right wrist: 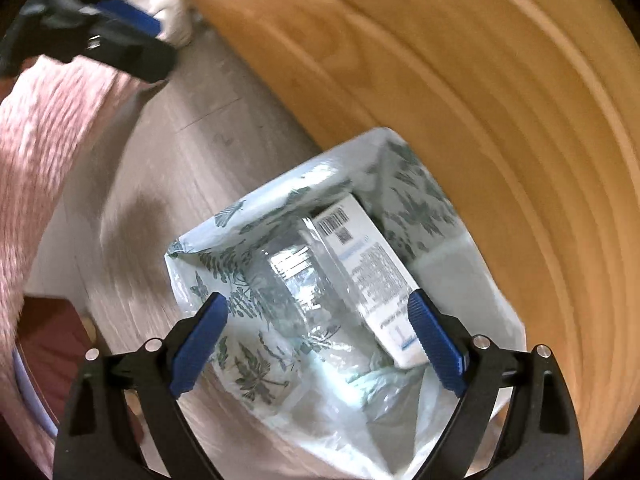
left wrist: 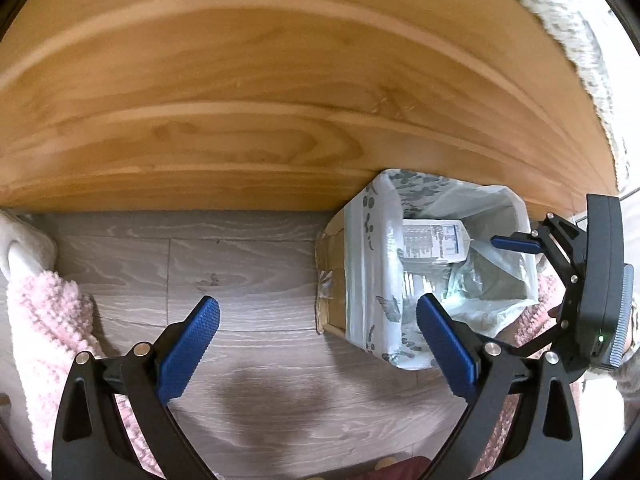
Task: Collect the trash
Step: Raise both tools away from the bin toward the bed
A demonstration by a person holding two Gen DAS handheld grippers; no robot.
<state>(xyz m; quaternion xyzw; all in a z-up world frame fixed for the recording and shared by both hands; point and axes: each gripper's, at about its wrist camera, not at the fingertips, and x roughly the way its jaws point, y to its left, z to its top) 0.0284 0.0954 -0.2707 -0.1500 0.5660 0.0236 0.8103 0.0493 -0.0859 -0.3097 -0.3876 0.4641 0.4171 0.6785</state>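
left gripper (left wrist: 318, 350) black curved arms, ridged blue pads (left wrist: 192, 344), silver round screws, right gripper (right wrist: 318, 344) same build, green light on its side

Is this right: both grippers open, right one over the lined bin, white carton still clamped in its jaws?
Not the carton part. The right wrist view shows the white carton lying inside the lined bin, below the right gripper, whose jaws stand apart with nothing between them. The left gripper is open too.
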